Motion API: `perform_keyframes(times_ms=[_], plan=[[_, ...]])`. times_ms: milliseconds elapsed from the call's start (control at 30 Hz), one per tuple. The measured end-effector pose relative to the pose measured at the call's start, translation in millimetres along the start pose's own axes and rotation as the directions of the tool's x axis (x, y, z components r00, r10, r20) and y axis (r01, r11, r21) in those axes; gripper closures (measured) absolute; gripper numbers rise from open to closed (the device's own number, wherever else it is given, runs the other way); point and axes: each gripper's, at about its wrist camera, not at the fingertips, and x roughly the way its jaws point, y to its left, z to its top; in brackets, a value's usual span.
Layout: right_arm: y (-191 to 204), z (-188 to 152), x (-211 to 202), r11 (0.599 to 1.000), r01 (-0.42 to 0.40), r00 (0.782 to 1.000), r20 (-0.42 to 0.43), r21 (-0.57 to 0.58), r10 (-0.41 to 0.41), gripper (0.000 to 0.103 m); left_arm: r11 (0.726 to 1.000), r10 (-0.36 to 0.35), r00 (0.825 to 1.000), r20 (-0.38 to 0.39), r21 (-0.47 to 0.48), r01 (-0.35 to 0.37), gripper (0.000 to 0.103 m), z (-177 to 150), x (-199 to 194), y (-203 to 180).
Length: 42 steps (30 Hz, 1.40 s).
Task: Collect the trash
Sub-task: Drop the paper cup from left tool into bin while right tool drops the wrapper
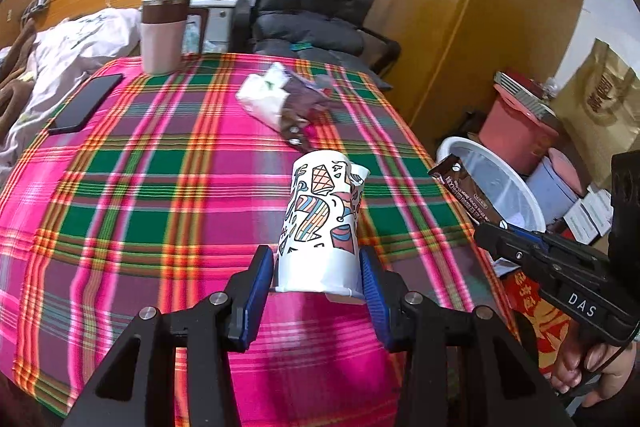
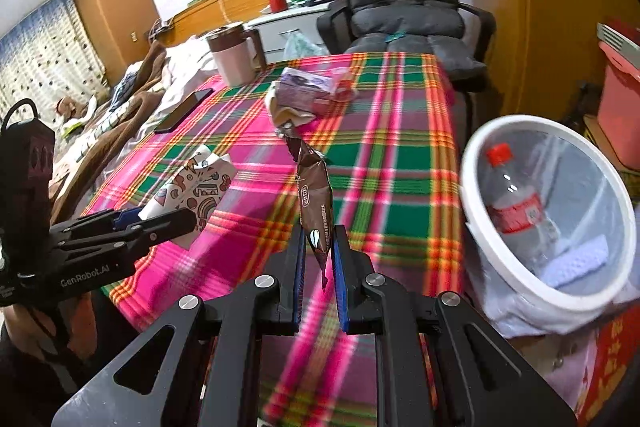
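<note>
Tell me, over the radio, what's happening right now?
Left gripper shut on paper cup. Right gripper shut on brown wrapper. White bin beside table, nothing blocking. More trash on the cloth.

Both wrist views overlook the plaid table (image 1: 160,187).

The left gripper (image 1: 318,287) clamps a patterned paper cup (image 1: 320,219) above the plaid tablecloth (image 1: 140,187). At three o'clock, the right gripper (image 1: 486,233) apparently pinches a brown wrapper (image 1: 464,193) over the white bin (image 1: 496,183).
</note>
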Motion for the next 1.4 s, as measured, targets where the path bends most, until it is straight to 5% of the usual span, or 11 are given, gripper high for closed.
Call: perform_keyframes(times_ms=[1400], plan=[[-110.1,-30.0,-61.2,0.959,0.163,0.980,0.078,0.231,-0.186,0.087,0.952,-0.196,0.977,-0.082,0.225,0.210,0.057,28.8,61.7,-158.8]])
